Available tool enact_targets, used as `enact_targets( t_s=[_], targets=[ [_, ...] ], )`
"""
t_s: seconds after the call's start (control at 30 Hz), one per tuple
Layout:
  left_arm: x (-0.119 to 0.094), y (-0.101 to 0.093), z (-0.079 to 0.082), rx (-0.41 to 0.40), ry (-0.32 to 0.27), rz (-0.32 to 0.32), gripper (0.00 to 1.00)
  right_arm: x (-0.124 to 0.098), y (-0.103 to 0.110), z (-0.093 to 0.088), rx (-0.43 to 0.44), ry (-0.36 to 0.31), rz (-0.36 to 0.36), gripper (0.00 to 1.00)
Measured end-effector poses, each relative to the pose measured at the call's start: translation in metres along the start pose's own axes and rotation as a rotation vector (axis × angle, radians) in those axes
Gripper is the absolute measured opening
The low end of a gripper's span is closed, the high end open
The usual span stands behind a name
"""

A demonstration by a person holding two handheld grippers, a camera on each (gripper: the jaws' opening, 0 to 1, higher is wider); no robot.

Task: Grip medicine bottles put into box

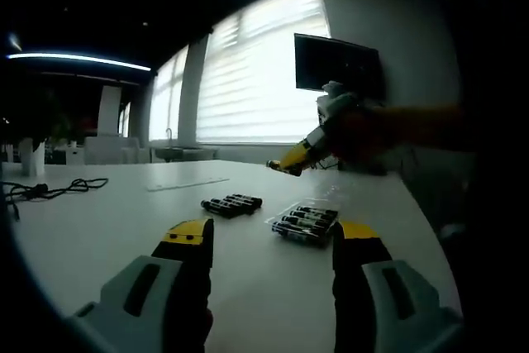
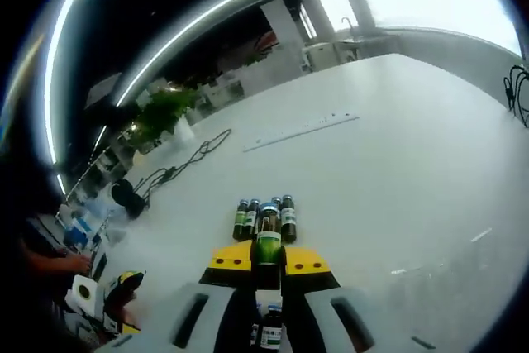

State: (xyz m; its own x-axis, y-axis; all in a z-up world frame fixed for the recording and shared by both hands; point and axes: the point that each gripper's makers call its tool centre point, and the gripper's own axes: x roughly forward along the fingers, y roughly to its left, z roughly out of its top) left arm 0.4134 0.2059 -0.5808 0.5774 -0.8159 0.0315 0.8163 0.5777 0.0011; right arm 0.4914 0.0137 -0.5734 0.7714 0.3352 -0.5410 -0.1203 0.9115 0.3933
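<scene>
In the left gripper view, the left gripper (image 1: 273, 254) stands wide open and holds nothing; its jaws are grey plastic with yellow-and-black tips, above a smooth white table (image 1: 99, 221). On the table, just beyond the right jaw tip, a shallow clear box (image 1: 307, 222) holds a row of small dark bottles lying on their sides. To the left of the box, a loose cluster of bottles (image 1: 232, 203) lies flat. Beyond the box, the right gripper (image 1: 285, 166) hovers with its yellow tip forward. A black cable (image 1: 50, 190) lies at the table's far left.

In the right gripper view, the right gripper (image 2: 268, 264) is closed on a medicine bottle (image 2: 268, 247), dark glass with a green label; the writing is too small to read. Just ahead on the table, the cluster of bottles (image 2: 264, 217) lies with green and white labels.
</scene>
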Motion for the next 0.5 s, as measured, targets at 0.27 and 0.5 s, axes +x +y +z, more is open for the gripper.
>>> enact_targets(
  t_s=[0.27,0.5],
  targets=[
    [0.001,-0.001,0.000,0.013,0.005,0.004,0.51,-0.020,0.002,-0.019,0.032,-0.021,-0.004,0.07],
    [0.001,-0.001,-0.002,0.026,0.016,0.010,0.51,-0.032,-0.004,-0.036,0.034,-0.030,-0.032,0.07]
  ],
)
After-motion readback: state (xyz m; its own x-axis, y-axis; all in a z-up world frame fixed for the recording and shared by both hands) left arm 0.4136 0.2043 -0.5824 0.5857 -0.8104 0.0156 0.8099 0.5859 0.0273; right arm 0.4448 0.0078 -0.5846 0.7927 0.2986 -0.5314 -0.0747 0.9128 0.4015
